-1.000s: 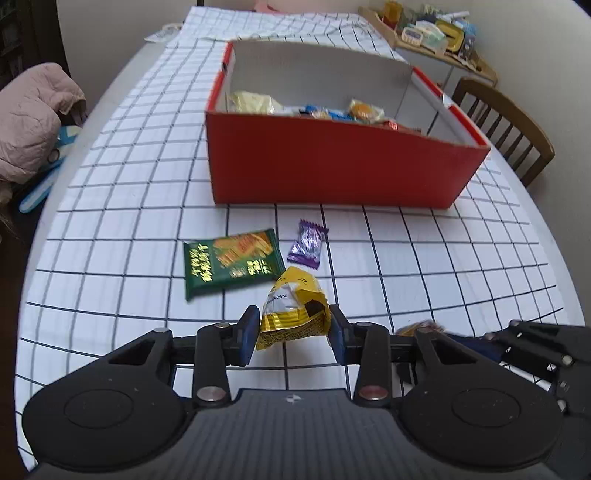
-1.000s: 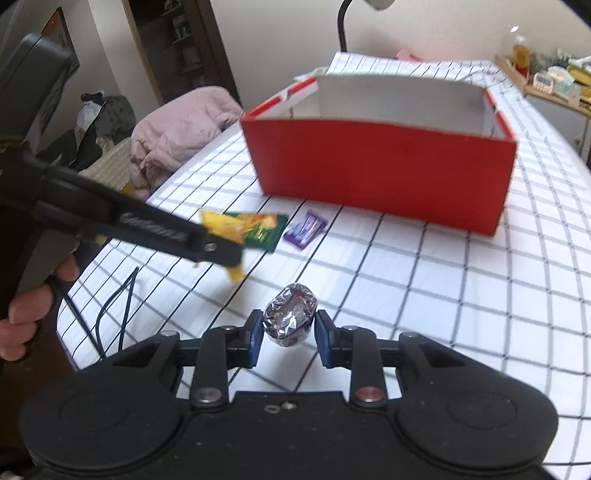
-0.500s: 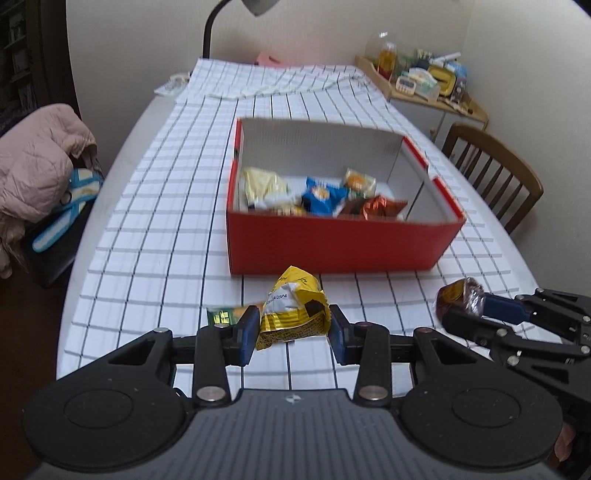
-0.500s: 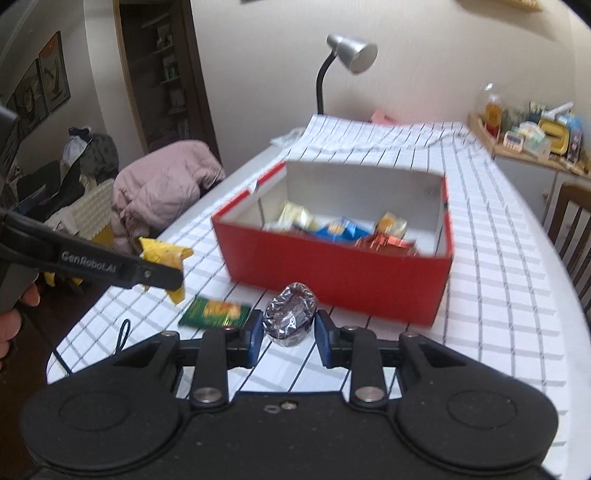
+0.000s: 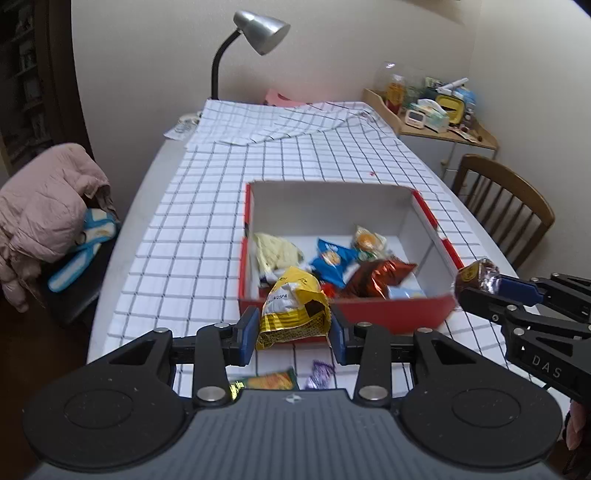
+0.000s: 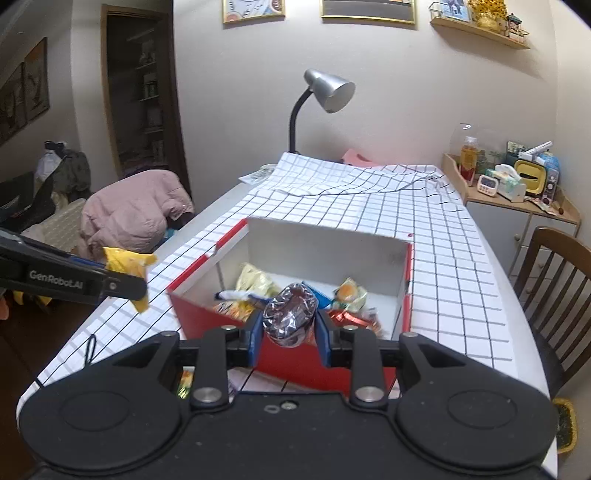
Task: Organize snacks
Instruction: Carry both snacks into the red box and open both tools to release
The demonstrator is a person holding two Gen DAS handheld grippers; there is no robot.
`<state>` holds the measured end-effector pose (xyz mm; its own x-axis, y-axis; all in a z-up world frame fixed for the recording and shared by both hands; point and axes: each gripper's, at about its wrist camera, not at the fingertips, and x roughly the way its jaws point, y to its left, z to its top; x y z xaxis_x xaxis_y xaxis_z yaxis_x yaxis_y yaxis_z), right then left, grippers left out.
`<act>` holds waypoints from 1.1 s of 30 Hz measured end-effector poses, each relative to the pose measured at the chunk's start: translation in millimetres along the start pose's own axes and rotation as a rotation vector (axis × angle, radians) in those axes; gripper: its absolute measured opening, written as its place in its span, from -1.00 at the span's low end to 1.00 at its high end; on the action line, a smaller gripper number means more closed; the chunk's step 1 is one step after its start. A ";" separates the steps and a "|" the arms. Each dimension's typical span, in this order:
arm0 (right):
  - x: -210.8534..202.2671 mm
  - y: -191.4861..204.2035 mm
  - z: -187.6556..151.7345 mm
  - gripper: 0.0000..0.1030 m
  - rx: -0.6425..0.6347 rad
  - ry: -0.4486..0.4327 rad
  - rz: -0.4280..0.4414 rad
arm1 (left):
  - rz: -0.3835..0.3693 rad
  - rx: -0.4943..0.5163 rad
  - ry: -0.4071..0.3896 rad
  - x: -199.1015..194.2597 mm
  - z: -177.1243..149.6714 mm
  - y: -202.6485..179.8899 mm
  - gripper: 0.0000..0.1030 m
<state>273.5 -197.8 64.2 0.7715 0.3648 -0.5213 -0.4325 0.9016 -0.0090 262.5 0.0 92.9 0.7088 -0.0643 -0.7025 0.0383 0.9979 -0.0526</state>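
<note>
the left gripper pinches a yellow snack packet at lower centre. the right gripper clamps a foil-wrapped snack before the red box.

The red box is open on top, and its far half is bare. Snacks fill the near half. The counter left of the box is bare, and a chair stands on the right.

Red cardboard box with white inside: one is standing on the table.
Snack packets lying inside box: about six are showing; exact count unclear.
Green flat snack packet: one.
Purple wrapped sweet: one.
Wooden slat-backed chair: one.
Silver gooseneck lamp: one.
</note>
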 end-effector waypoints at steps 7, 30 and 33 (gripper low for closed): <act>26.1 -13.1 18.1 -0.45 0.038 0.026 -0.004 | 0.038 0.004 0.003 19.4 26.5 -0.5 -0.25; 119.1 -41.8 9.5 -0.41 0.082 0.172 -0.049 | 0.104 0.072 0.165 155.6 50.6 -24.1 -0.23; 124.2 -44.0 5.3 -0.37 0.089 0.184 -0.040 | 0.095 0.052 0.181 165.0 49.2 -20.6 -0.23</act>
<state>390.8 -190.9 4.4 0.6852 0.2870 -0.6694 -0.3539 0.9345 0.0384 413.3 -30.7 13.0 0.5727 0.0338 -0.8191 0.0175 0.9984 0.0535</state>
